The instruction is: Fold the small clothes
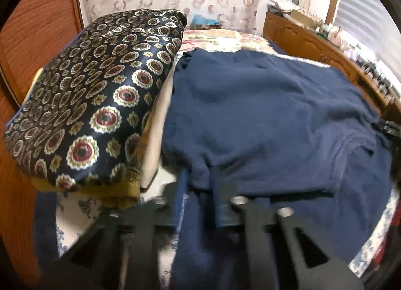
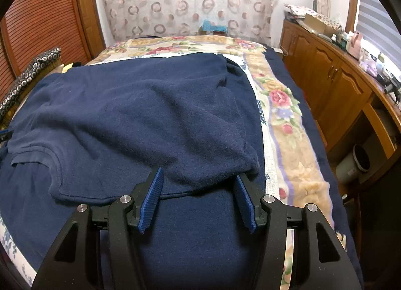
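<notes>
In the left wrist view, the left gripper [image 1: 198, 184] is closed on a corner of the navy shirt [image 1: 263, 114], which lies spread on the bed [image 1: 220, 39]. The picture is blurred here, but the cloth bunches between the two fingers, so I judge it is pinched. The step in hand seems to be taking hold of the near edge for a fold. Just beside the shirt, on its left, a patterned pile [image 1: 95, 94] of folded cloth stands high. It could be in the way if the left side is swung outward, so the fold should go away from it, over the shirt itself.

In the right wrist view, the right gripper [image 2: 198, 197] stands half open, its blue pads [image 2: 151, 199] on both sides of a raised fold of the shirt [image 2: 150, 114]. The pads do not seem to press the cloth yet. In my judgement, the next move is to close this gripper on the fold, so both hands hold the near edge, and then lift and carry it forward. To the right, a floral blanket [image 2: 283, 124] shows beside the shirt, and beyond the bed a wooden cabinet [image 2: 333, 89] and a bin [image 2: 356, 162] stand well apart; they hinder nothing.
</notes>
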A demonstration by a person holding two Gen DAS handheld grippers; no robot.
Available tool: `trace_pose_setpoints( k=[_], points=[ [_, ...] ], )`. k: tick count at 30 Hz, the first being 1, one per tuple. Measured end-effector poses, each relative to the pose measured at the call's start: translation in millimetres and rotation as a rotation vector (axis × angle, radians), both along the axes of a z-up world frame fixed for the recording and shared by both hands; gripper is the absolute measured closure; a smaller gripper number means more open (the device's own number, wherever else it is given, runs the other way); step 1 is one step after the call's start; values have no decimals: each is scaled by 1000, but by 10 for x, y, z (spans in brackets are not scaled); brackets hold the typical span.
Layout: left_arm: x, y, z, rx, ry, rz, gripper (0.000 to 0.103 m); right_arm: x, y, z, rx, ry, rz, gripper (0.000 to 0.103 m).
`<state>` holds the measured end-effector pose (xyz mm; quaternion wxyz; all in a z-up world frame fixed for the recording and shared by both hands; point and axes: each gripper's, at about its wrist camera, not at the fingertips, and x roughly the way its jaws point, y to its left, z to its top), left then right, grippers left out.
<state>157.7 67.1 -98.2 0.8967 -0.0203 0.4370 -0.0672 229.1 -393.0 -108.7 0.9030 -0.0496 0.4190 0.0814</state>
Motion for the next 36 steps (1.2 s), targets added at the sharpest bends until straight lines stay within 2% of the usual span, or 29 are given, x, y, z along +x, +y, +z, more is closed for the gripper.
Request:
trace_pose_setpoints(
  k=[5,8,11,15,18,22,29,36],
  points=[
    [-121,-40,281,15,-106,4,93,-2,-5,-6,-3,0,0,46],
    [-135,-46,387,18,-136,-9,94,-1,-1,-6,-2,0,0,46],
    [-66,-64,383,41,-135,-18,94,-4,-9,-9,-1,0,0,46],
    [29,-10,367,4,-103,-12,93,-3,-7,-10,-1,0,0,46],
    [79,-46,351,13,-89,-29,90,-3,-9,-11,-2,0,0,46],
    [228,-133,224,61,-34,-55,89,-2,-2,-10,-1,0,0,46],
    [423,-224,180,76,-1,-65,86,-2,-1,-13,-2,0,0,46],
    [579,-409,257,157,-23,-71,84,-2,-8,-12,-1,0,0,46]
  ],
)
